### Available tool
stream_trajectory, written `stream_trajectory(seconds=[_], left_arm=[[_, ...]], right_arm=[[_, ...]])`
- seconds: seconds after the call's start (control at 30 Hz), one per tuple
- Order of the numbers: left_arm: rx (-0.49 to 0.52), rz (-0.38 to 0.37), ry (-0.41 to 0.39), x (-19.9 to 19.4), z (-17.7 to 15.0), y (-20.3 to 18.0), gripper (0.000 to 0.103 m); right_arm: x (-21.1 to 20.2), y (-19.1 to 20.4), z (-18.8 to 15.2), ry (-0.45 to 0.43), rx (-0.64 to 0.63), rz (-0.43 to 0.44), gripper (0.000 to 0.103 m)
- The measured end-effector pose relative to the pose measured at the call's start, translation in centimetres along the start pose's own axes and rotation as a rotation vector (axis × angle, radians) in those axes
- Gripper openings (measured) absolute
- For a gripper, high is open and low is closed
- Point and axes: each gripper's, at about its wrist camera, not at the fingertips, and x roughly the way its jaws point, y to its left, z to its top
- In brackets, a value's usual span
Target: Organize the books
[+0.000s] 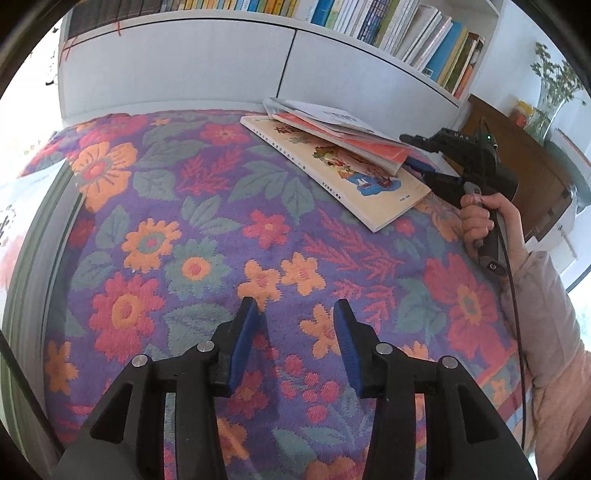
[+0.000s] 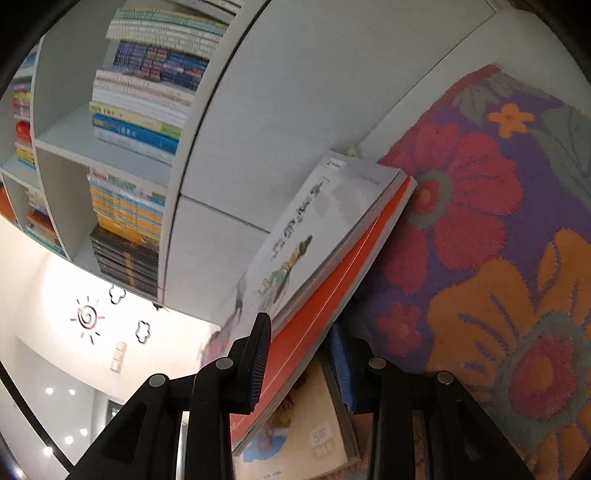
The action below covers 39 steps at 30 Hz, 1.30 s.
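Observation:
A small stack of books lies at the far right of the flowered cloth: a white book (image 1: 332,114) on top, an orange book (image 1: 354,142) under it, a large cream picture book (image 1: 343,170) at the bottom. My left gripper (image 1: 295,314) is open and empty above the cloth, well short of the stack. My right gripper (image 1: 417,153) reaches the stack's right end. In the right wrist view my right gripper (image 2: 303,343) straddles the white book (image 2: 321,221) and orange book (image 2: 332,295), tilted up off the cream book (image 2: 303,435). I cannot tell if the jaws clamp them.
A white bookcase (image 1: 184,62) with rows of upright books (image 1: 406,33) stands behind the flowered cloth (image 1: 207,229). A brown wooden cabinet (image 1: 524,166) with a vase of plants (image 1: 554,85) is at the right. The cloth's edge drops off at the left.

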Motion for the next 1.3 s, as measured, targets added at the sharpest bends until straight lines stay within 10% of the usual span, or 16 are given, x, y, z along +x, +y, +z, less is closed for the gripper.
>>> stream_trajectory(seconds=[0.17,0.6,1.07,1.3], left_arm=[[0.014,0.007,0.000,-0.1,-0.2,-0.1,0.043],[0.037,0.005,0.001,0.1,-0.1,-0.7,0.051],[0.035,0.017,-0.005,0.1,-0.2,-0.8,0.052],[0.036,0.035,-0.013,-0.4,-0.8,-1.0,0.052]], right_arm=[[-0.5,0.1,-0.5,-0.029,-0.047,-0.063,0.013],[-3.4,4.6,-5.8,-0.090,-0.315,-0.402,0.014],[-14.2,3.4,-14.2,-0.007,-0.281,-0.461,0.015],[-19.6,0.8,-11.7,-0.116,-0.242,-0.678,0.016]])
